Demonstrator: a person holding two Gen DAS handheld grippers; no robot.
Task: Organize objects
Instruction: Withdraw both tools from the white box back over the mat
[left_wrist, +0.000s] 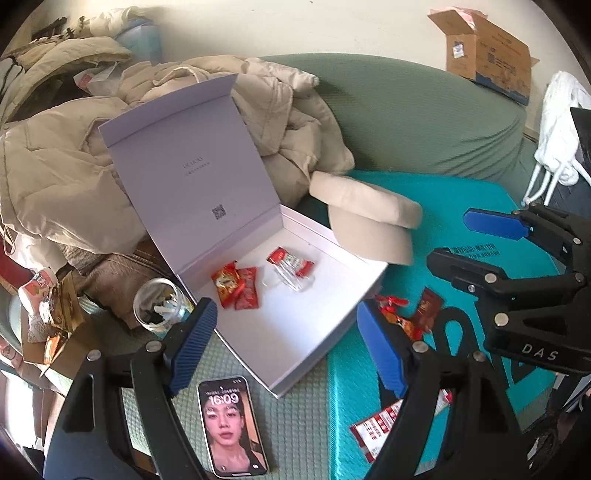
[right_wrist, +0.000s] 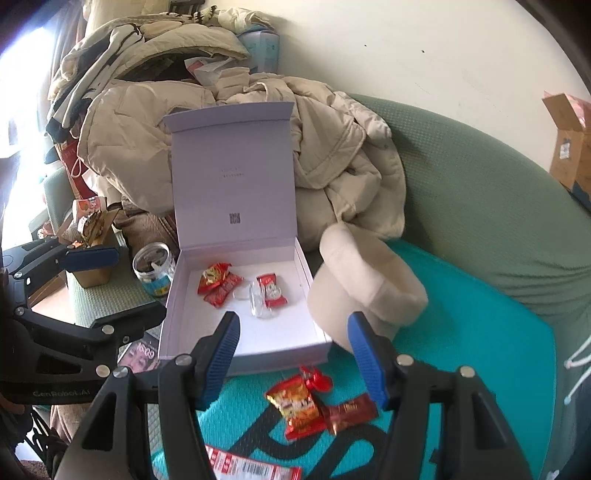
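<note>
Both grippers, left (left_wrist: 286, 341) and right (right_wrist: 291, 360), stand wide and empty. Ahead of them lies the open white box (right_wrist: 207, 325) (red snack packets (right_wrist: 218, 283) inside); more packets (right_wrist: 299, 406) lie under the right gripper.

Cluttered home: sofa (right_wrist: 480, 206), piled coats (right_wrist: 155, 122).

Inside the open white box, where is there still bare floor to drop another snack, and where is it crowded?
The white box has bare floor along its near edge, in front of the red snack packets and clear wrapper. Those cluster mid-box toward the lid. Outside, the teal mat is free right of the loose snacks; the beige cap crowds the box's right wall.
</note>
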